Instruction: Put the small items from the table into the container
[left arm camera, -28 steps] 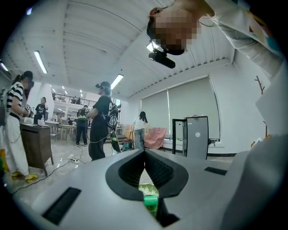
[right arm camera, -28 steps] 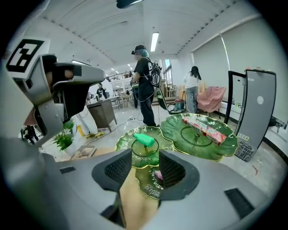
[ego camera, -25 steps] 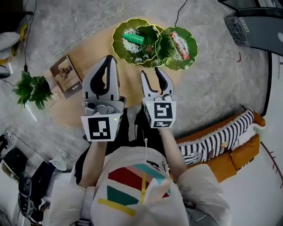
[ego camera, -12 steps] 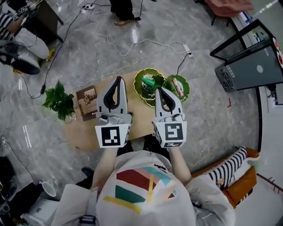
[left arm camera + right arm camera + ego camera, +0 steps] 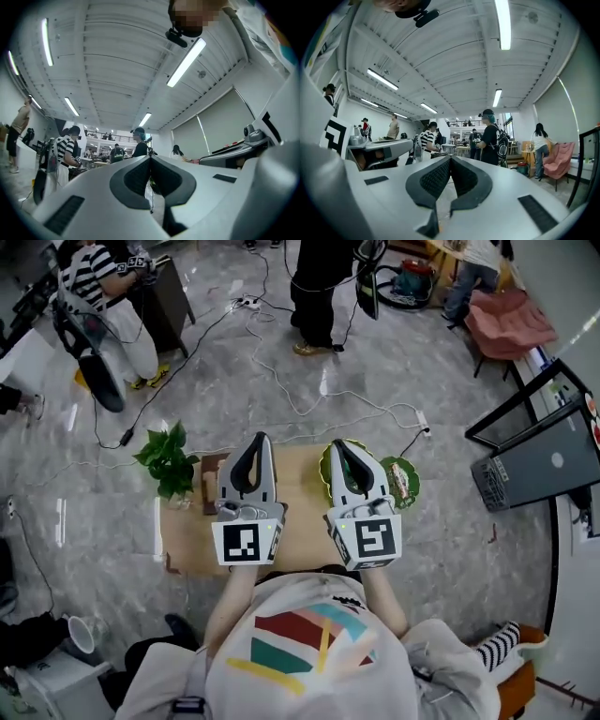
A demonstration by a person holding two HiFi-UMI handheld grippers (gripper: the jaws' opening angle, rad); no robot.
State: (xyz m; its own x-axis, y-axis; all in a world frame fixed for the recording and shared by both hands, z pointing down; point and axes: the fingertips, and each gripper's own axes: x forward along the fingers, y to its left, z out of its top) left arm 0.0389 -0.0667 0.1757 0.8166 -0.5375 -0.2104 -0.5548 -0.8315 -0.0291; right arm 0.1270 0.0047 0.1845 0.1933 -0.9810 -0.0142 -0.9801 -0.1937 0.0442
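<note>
Left hand: my left gripper [image 5: 256, 440] is held out about level, high over the table [image 5: 187, 545]; jaws pressed together, nothing between them.
Right hand: my right gripper [image 5: 338, 444] is alongside and level; jaws together, empty.
Small items: one wrapped item [image 5: 401, 481] lies in the green dish [image 5: 415, 487] beside my right gripper.

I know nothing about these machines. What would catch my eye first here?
Two grey grippers with black-and-white markers, the left gripper and right gripper, hover shut and empty over a small wooden table. Glossy green dishes sit at its right end, and a leafy plant stands beside its left.
</note>
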